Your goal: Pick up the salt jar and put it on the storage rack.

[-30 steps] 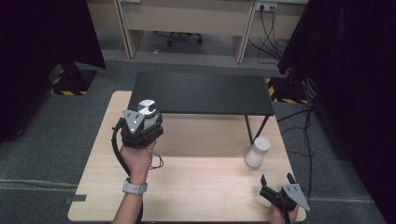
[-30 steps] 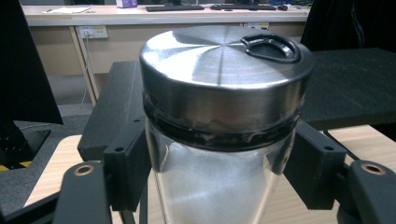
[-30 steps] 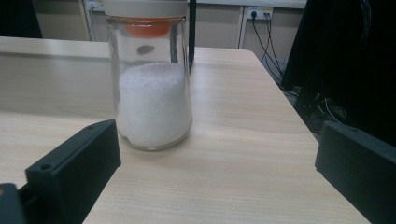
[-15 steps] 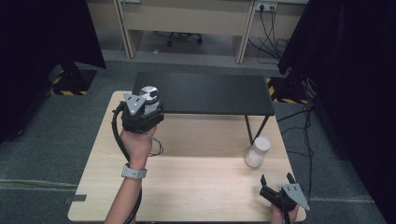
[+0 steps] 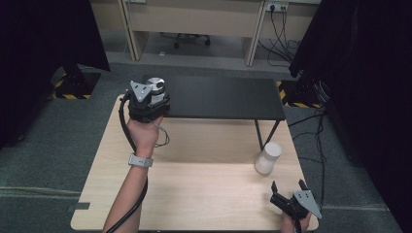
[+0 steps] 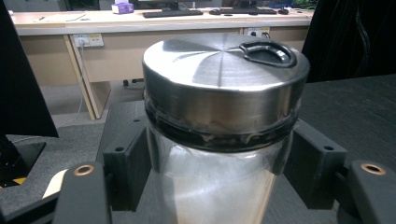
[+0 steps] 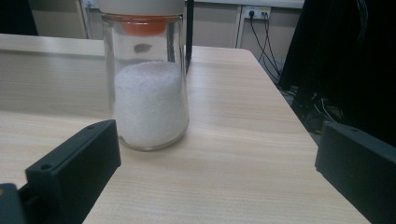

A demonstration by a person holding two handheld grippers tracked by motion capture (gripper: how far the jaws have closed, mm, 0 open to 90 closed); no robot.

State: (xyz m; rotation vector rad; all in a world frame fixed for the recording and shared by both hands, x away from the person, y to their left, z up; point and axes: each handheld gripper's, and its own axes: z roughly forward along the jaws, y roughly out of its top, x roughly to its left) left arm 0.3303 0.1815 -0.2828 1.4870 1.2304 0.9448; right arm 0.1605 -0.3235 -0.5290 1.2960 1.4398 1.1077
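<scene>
A clear glass jar with a brushed silver steel lid (image 6: 224, 70) is showing a black ring under that lid and a black loop handle on top. The second clear glass jar (image 7: 150, 98) is carrying white grains, an orange band and a white cap. The pale wooden table (image 5: 204, 194) is showing fine grain lines beside the black raised shelf (image 5: 223, 97). The black left gripper (image 5: 148, 104) is wearing a grey plate.

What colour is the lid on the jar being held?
Shiny silver metal lid, with a black ring handle; clearest in the left gripper view.
</scene>
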